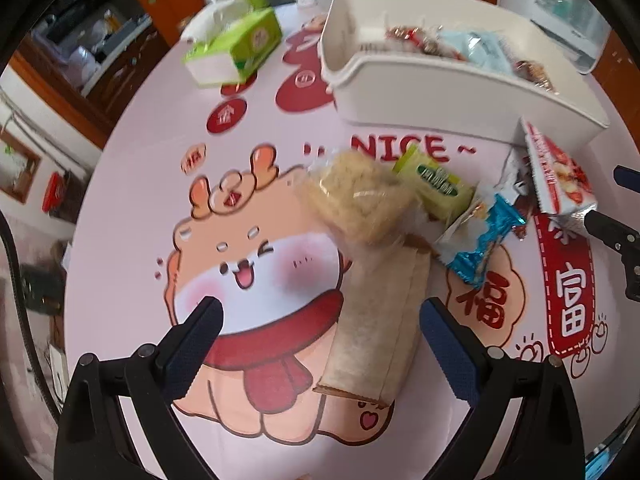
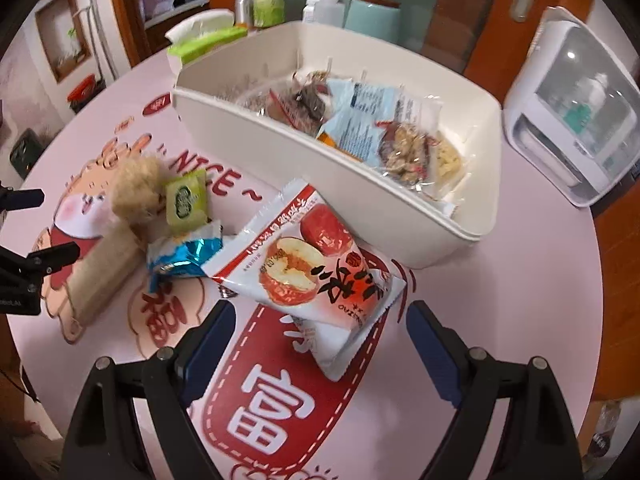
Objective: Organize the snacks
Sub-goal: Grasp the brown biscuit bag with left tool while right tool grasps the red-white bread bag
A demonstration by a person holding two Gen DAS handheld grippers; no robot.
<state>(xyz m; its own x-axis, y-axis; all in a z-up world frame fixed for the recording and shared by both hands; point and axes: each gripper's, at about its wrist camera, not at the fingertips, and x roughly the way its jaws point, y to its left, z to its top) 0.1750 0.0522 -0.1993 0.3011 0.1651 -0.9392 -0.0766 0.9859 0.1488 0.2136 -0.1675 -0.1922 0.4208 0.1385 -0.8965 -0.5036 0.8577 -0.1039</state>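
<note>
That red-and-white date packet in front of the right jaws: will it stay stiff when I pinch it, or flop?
The date packet looks like thin glossy film, so it will probably flex and may slip. It seems puffed and light. One end rests on the blue wrapper, so pushing it could drag that along.

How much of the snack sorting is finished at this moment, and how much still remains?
Done: several wrapped snacks already lie inside the white bin. In hand: nothing; the left gripper and right gripper are both open above the table. Left: the red-and-white packet, blue packet, green packet, long beige packet and the fluffy clear-wrapped snack remain on the table.
</note>
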